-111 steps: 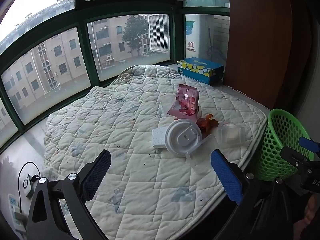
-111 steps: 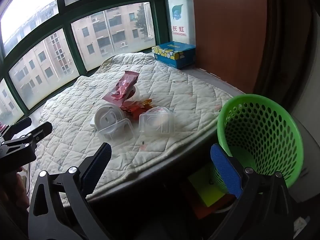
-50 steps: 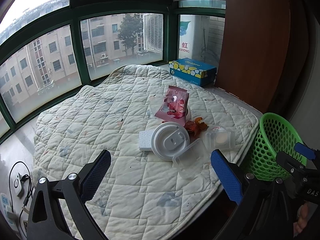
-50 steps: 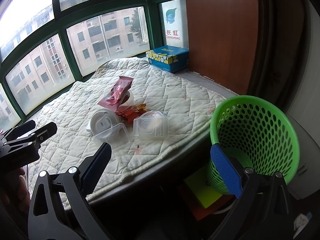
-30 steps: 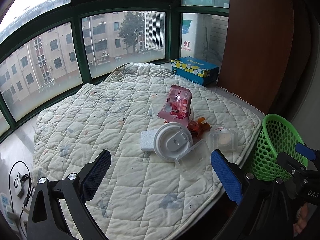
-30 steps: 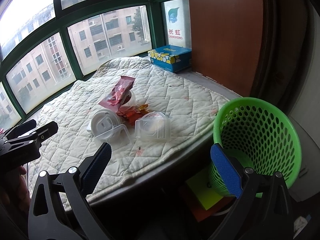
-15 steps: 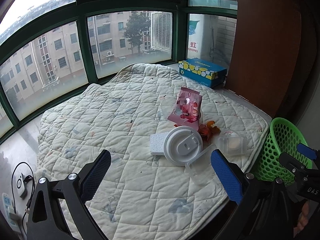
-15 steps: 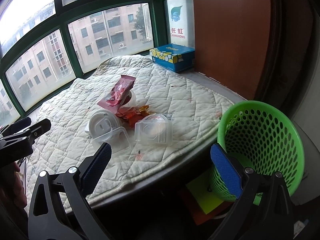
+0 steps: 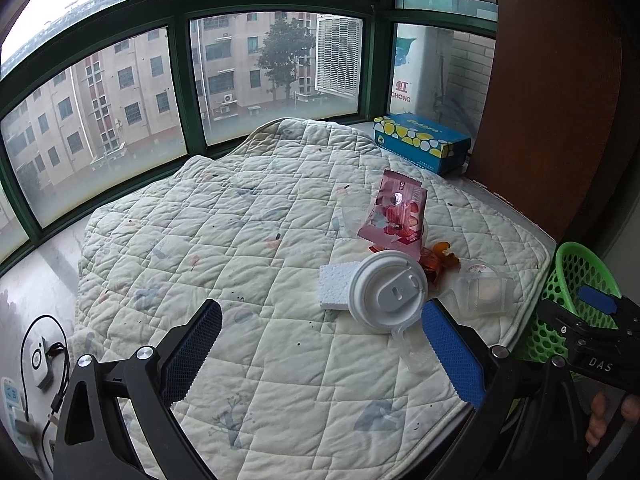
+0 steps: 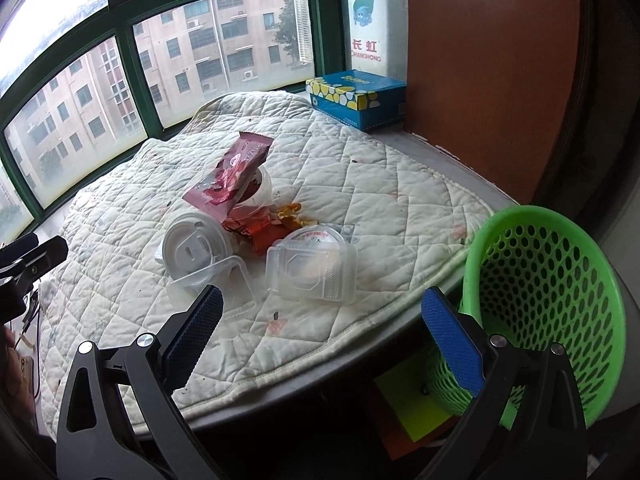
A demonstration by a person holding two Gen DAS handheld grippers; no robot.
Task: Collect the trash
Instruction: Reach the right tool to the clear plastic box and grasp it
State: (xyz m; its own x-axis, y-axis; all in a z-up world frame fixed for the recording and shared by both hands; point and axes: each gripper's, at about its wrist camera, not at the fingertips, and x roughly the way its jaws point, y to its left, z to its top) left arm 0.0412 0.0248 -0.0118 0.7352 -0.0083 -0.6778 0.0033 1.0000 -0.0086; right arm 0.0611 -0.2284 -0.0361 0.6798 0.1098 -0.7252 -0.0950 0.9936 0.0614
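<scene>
left gripper (image 9: pixel 320 350) | black frame, blue textured pads, silver screws | right gripper (image 10: pixel 320 334) same

So the trash pile sits on the quilt (image 10: pixel 360 168), toward its 3 o'clock edge in the left wrist view. Lid (image 10: pixel 195 249) is at the pile's 9 o'clock, overlapping a foam block (image 9: pixel 335 285) on its far left. Wrapper (image 10: pixel 230 178) is at 12, propped on a cup (image 10: pixel 262 192). Small packet (image 10: pixel 262 232) lies in the middle, clear box (image 10: pixel 312 268) at 3, clear tray (image 10: pixel 216 280) at 6 just in front of the lid. Basket (image 10: pixel 548 300) stands off the quilt's edge at 4 o'clock, below it. Tissue box (image 10: pixel 356 98) is way back at 1, behind the quilt by the window (image 10: pixel 224 48).
</scene>
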